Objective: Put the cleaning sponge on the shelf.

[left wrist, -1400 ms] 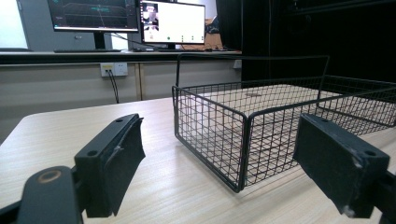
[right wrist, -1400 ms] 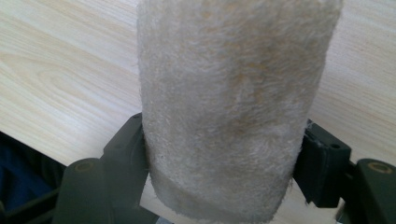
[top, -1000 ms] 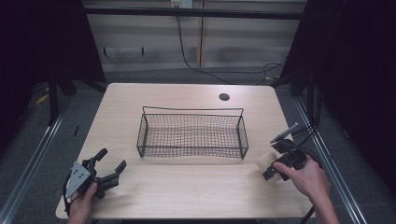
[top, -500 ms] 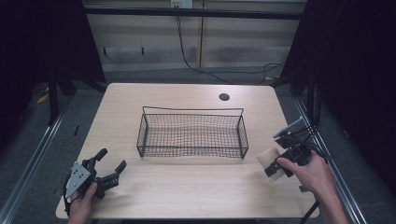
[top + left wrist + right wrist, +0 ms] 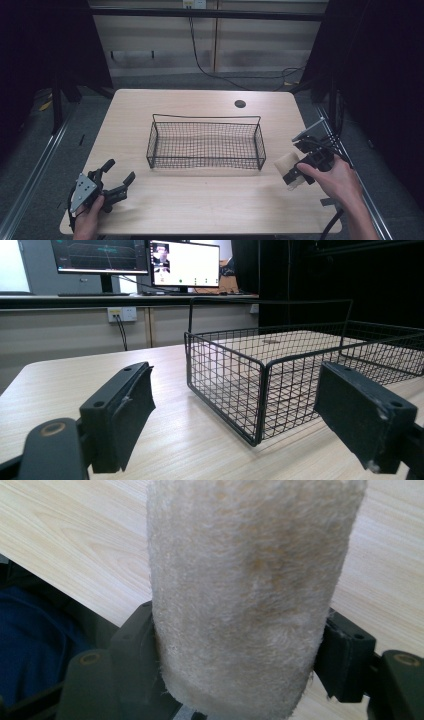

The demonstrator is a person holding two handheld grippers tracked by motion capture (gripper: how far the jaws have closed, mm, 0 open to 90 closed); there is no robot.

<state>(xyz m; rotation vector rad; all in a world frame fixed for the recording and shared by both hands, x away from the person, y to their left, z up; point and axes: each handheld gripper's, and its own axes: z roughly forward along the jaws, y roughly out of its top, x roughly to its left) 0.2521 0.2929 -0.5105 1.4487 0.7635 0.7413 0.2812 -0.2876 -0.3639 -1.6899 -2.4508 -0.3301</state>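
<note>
A black wire basket stands in the middle of the wooden table; it holds nothing. To its right, my right gripper is shut on a beige fuzzy roll, held a little above the table. In the right gripper view the fuzzy roll stands between both jaws, which press its sides. At the table's near left corner my left gripper rests open with nothing between its jaws. The left gripper view looks along the open jaws at the wire basket, close ahead.
A round dark hole sits in the table near its far edge. Monitors stand on a bench behind the table. A cable trails from the right hand toward the near edge.
The right hand has risen, lifting the beige roll off the table and slightly toward the basket. The left gripper has stayed in place.
</note>
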